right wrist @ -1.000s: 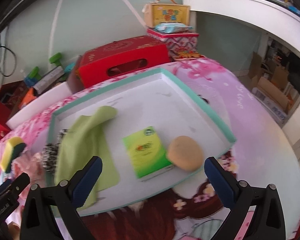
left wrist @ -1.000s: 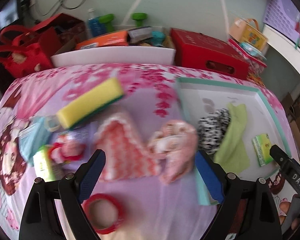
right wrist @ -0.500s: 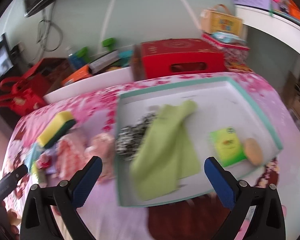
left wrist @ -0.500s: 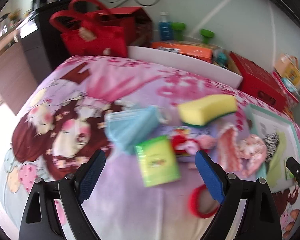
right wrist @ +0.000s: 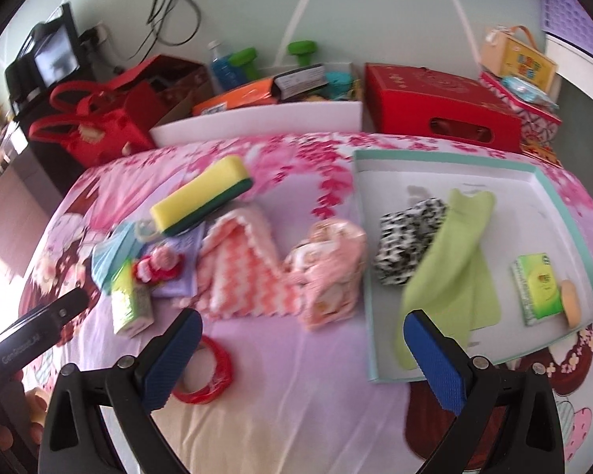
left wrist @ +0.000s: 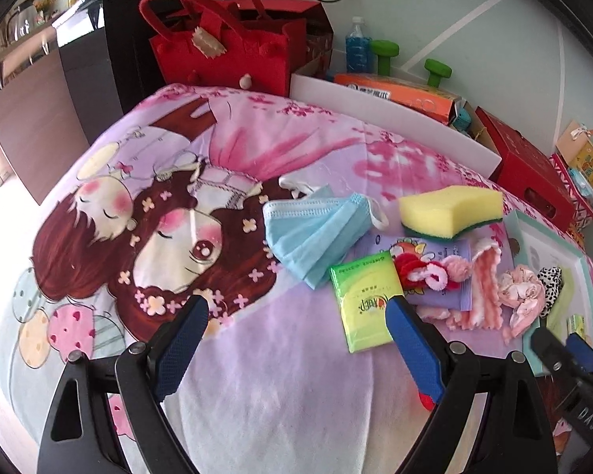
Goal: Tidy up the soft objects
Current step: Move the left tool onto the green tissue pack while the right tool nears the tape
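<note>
Soft things lie in two groups on the printed pink cartoon bedsheet point(right wrist: 296, 355), which suggests a sort partly done. Inside the shallow white tray with a teal rim point(right wrist: 553, 181) already rest a limp lime-green cloth point(right wrist: 450, 272), a black-and-white spotted scrunchie point(right wrist: 407, 245), a green tissue packet point(right wrist: 537, 288) and a rounded tan sponge puff point(right wrist: 569, 308); they appear to have been gathered there as the finished pile.

To the tray's left the loose items wait: a yellow block sponge with a dark green scouring face point(left wrist: 450, 209), a pleated pale-blue face mask point(left wrist: 312, 229), a second glossy green tissue packet point(left wrist: 365, 300), a fuzzy red-and-pink hair tie point(left wrist: 427, 272) lying on a flat lilac sachet point(left wrist: 446, 256), a nubbly pink-and-white zigzag cloth point(right wrist: 241, 264) and a crumpled pink satin scrunchie point(right wrist: 328, 268) just beside the tray's rim. A red tape ring point(right wrist: 209, 371) sits nearest.

The left gripper point(left wrist: 296, 343) hovers with its blue ribbed jaws spread wide and empty, one tip overlapping the tissue packet in view. The right gripper point(right wrist: 300, 355) is likewise wide apart, holding nothing, above the bare sheet.
</note>
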A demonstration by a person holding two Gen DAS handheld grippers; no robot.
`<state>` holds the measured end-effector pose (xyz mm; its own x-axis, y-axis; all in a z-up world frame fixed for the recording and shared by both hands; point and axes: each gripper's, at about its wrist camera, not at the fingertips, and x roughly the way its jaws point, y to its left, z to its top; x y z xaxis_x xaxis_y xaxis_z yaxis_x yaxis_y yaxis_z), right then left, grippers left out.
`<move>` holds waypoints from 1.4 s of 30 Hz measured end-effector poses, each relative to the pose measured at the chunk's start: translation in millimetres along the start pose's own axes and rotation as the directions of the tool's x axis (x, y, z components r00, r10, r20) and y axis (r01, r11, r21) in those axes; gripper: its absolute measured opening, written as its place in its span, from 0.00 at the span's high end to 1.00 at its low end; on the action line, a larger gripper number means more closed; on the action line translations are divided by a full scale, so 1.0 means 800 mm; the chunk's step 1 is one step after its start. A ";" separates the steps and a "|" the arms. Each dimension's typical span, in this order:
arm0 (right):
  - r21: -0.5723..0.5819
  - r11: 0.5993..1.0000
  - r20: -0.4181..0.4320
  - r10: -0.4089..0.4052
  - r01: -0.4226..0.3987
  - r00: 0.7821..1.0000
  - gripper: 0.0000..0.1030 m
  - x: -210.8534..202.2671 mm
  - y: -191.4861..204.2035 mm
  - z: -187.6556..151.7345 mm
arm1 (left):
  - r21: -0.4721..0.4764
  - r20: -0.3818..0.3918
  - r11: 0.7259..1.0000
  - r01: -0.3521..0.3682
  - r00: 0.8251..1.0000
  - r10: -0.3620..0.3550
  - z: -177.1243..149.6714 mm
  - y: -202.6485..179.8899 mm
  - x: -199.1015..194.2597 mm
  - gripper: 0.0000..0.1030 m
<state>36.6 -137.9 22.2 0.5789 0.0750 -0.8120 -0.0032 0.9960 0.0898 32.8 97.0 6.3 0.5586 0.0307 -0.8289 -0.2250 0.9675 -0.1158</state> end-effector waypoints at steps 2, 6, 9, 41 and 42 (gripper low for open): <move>-0.022 1.000 -0.019 0.008 -0.008 1.000 0.00 0.006 0.010 -0.003 | 0.000 -0.019 1.000 0.006 1.000 -0.006 -0.002 0.000 0.006 0.11; -0.060 0.998 -0.070 0.031 -0.035 0.997 0.00 0.019 0.029 -0.011 | 0.009 -0.054 1.000 -0.013 0.998 0.014 -0.007 0.001 0.020 0.11; -0.103 0.994 -0.099 0.035 -0.045 0.995 0.00 0.028 0.044 -0.017 | 0.007 -0.065 1.000 -0.021 0.998 0.021 -0.008 0.006 0.025 0.11; -0.205 0.978 -0.198 -0.007 -0.034 0.980 0.04 0.069 0.077 -0.043 | -0.003 -0.112 0.985 0.173 0.979 -0.172 -0.009 -0.032 0.055 0.12; -0.204 0.978 -0.198 -0.002 -0.039 0.980 0.05 0.069 0.077 -0.043 | -0.006 -0.110 0.985 0.174 0.979 -0.174 -0.010 -0.032 0.056 0.14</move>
<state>40.0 -70.5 -37.1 0.4056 0.0813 -0.9104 -0.1922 0.9814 0.0020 57.4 71.7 -31.8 0.4978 -0.1657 -0.8513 -0.1295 0.9564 -0.2619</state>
